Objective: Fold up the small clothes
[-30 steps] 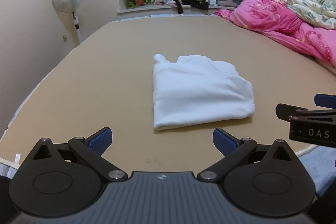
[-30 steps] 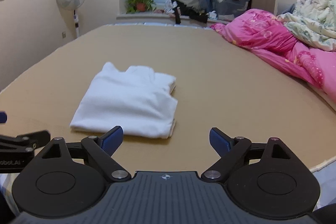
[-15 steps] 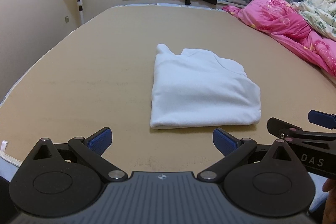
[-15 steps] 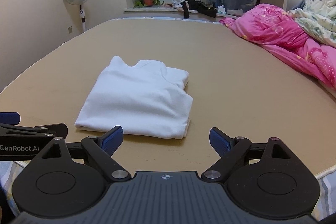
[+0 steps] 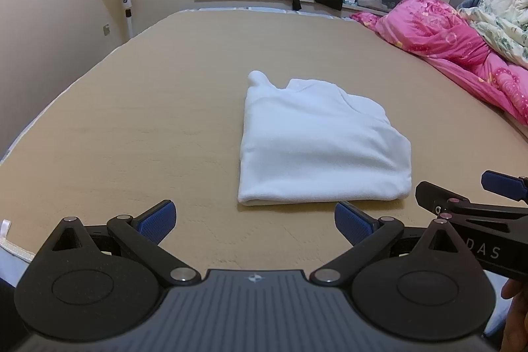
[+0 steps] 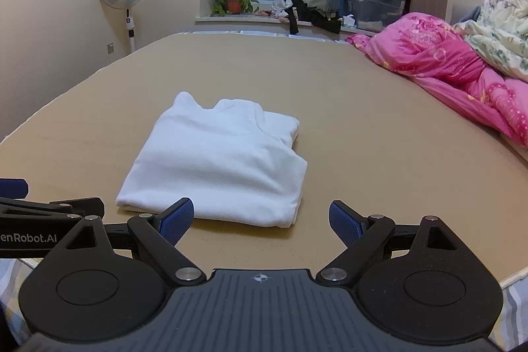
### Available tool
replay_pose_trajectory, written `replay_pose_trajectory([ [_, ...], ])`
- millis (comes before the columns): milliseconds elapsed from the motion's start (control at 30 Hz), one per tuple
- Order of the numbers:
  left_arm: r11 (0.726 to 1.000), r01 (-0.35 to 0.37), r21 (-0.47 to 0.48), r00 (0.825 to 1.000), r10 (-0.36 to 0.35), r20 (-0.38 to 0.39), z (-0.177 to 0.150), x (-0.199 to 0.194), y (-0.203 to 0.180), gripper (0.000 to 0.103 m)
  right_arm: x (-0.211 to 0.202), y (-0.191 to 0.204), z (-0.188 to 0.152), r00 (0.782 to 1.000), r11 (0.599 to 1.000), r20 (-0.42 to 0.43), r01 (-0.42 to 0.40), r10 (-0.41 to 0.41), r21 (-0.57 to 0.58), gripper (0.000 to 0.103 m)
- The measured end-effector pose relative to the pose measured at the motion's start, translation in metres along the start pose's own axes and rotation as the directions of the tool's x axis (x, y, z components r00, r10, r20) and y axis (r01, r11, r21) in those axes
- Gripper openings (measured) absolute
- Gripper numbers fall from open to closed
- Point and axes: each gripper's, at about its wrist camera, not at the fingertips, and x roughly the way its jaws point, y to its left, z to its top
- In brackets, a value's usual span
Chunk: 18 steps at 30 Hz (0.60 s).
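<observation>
Between our two grippers, just past their tips, sits the folded white garment (image 5: 320,147) on the tan bed (image 5: 132,127). Our left gripper (image 5: 253,221) has its jaws spread wide and empty, blue pads (image 5: 155,220) hovering over the bed's near edge; the garment's near folded edge lies straight ahead of them and a little toward the right jaw, close but not touching. Our right gripper (image 6: 260,220) is also wide and empty, and from its own camera the garment (image 6: 217,164) lies ahead and to the left, its near right corner between the jaws and its left jaw overlapping the near hem in view; we cannot tell whether it touches. The garment forms a compact rectangle, its long axis running away from us toward the far edge of the bed, collar end farthest. Both grippers seem about equally near. We judge the fold looks finished. A pink quilt (image 5: 455,45) lies along the bed's right edge, well apart.
</observation>
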Motion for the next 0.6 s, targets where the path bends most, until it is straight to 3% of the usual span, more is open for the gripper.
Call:
replay_pose_trajectory([
  [600,1.0,0.001,0.013,1.0,-0.002,0.01,-0.0016,0.0,-0.0008,0.102,-0.001,0.0019,-0.0026,1.0,1.0,0.012,0.011,-0.01,-0.009,0.09],
])
